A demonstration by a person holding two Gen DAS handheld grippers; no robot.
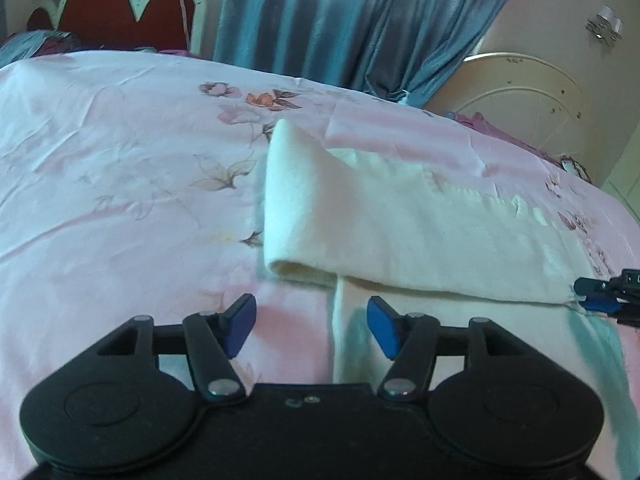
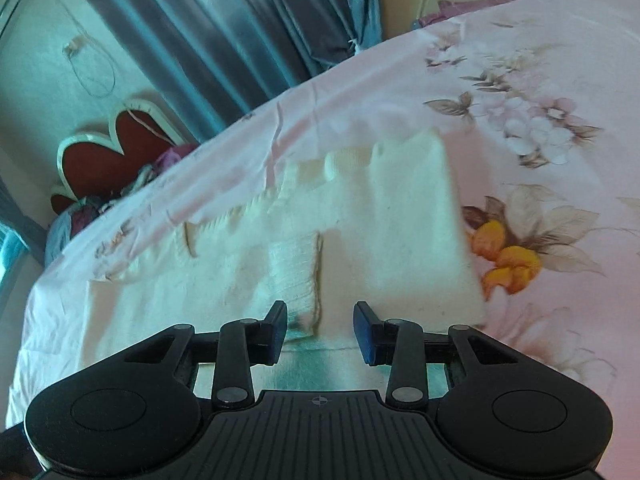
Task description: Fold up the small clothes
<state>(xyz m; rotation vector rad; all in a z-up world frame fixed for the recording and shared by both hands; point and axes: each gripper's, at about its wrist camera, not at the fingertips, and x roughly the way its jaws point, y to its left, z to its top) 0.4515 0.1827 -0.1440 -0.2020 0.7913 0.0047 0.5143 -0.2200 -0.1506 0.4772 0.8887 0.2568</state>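
A cream knitted garment [image 1: 400,232] lies partly folded on the pink floral bedsheet [image 1: 120,160]. My left gripper [image 1: 311,326] is open and empty, just short of the garment's near edge. The right gripper [image 1: 600,296] shows at the far right edge of the left wrist view, at the garment's corner. In the right wrist view the same garment [image 2: 360,240] lies ahead with a ribbed cuff [image 2: 296,276] folded over it. My right gripper [image 2: 320,330] is open and hovers over the garment's near edge, with cloth between the jaws but not clamped.
Blue curtains [image 1: 340,20] hang behind the bed. A red headboard [image 1: 120,8] stands at the far left. A cream rounded footboard [image 1: 520,84] stands at the right. The sheet [image 2: 540,160] spreads wide around the garment.
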